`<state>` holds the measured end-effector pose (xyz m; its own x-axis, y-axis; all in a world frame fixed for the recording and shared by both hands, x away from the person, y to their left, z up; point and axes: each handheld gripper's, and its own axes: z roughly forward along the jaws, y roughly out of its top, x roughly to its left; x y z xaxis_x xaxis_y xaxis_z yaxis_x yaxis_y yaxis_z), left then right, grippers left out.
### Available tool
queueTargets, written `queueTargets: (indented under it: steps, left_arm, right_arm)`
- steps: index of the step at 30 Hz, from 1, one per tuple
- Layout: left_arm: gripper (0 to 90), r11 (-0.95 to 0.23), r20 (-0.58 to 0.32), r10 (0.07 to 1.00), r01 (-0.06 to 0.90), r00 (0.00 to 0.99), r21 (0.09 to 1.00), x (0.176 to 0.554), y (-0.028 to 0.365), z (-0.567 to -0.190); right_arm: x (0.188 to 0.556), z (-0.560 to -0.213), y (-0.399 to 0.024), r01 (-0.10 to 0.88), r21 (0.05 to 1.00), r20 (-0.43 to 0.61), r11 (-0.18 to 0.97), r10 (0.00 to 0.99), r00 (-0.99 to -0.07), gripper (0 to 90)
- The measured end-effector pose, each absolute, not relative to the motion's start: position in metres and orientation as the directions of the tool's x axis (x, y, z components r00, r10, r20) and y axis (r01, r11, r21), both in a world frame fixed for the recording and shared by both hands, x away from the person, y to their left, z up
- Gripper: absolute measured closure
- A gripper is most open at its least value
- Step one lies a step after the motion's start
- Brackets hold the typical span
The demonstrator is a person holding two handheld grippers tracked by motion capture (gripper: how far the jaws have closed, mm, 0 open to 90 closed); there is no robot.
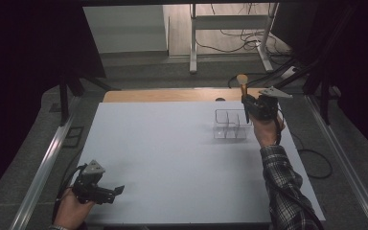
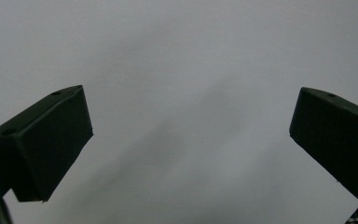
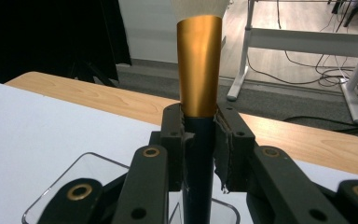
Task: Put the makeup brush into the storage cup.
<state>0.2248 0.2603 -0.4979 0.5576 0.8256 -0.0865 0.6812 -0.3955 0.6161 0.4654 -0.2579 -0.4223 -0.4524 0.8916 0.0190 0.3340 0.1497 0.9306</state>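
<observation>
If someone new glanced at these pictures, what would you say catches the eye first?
The makeup brush with its shiny gold ferrule stands upright, clamped in the right gripper over the clear divided organizer at the far right of the white table. Next, the left gripper rests at the near left corner, its jaws wide apart with nothing between them.

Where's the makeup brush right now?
The makeup brush stands upright, clamped in the right gripper at the far right of the high view, held just above the clear acrylic organizer on the white table.
</observation>
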Motion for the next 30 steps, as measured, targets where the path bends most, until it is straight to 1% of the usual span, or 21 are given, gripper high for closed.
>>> queueTargets:
  steps: [30]
  left_arm:
    - [0.0,-0.406,-0.081,0.82,0.676,0.567,0.615,0.225,0.259,-0.498]
  right_arm:
    - [0.465,-0.448,-0.258,0.372,0.91,0.005,0.181,0.894,-0.447,74.5]
